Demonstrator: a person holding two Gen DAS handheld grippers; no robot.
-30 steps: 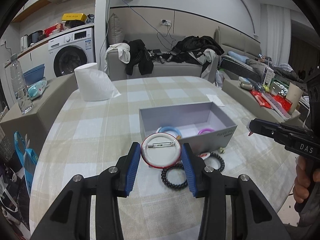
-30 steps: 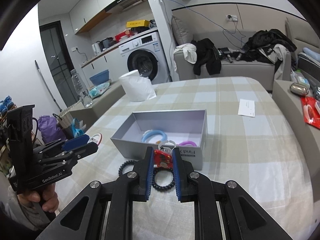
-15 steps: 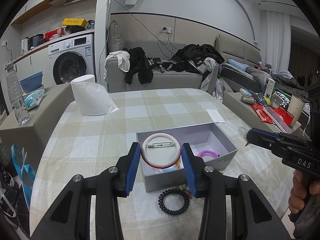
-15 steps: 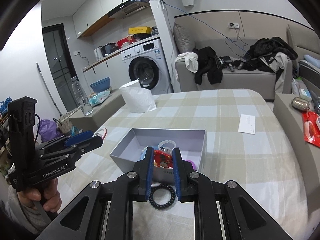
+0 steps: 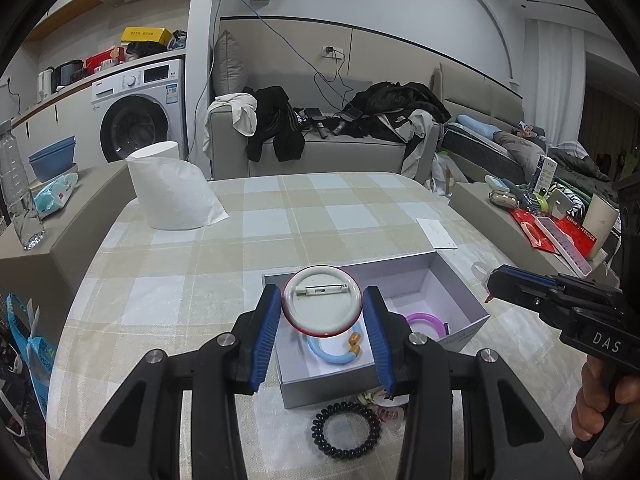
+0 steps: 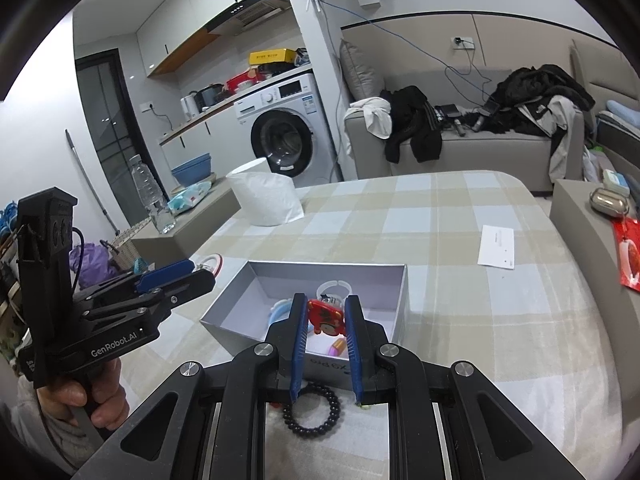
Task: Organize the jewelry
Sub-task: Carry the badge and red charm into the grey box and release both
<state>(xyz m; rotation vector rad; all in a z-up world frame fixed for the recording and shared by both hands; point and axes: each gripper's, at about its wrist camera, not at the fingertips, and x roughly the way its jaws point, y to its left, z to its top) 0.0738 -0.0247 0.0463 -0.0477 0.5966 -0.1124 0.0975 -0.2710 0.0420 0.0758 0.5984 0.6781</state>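
My left gripper [image 5: 322,306] is shut on a round white pin badge with a red rim [image 5: 322,300], held above the left part of the open grey box [image 5: 460,292]. A blue bangle [image 5: 328,354] and a purple bangle [image 5: 426,320] lie in the box. My right gripper [image 6: 326,318] is shut on a small red ornament [image 6: 326,317] over the box's near wall [image 6: 224,322]. A black bead bracelet [image 5: 346,430] lies on the cloth in front of the box; it also shows in the right wrist view [image 6: 312,410].
A white paper roll [image 5: 172,188] stands at the table's far left. A white card [image 5: 436,232] lies to the right behind the box. Small trinkets [image 5: 384,400] lie next to the bracelet. Low side tables flank the checked table [image 5: 280,216].
Both grippers have risen and moved forward over the box, each still holding its item. The box and bracelet now sit lower in both views.
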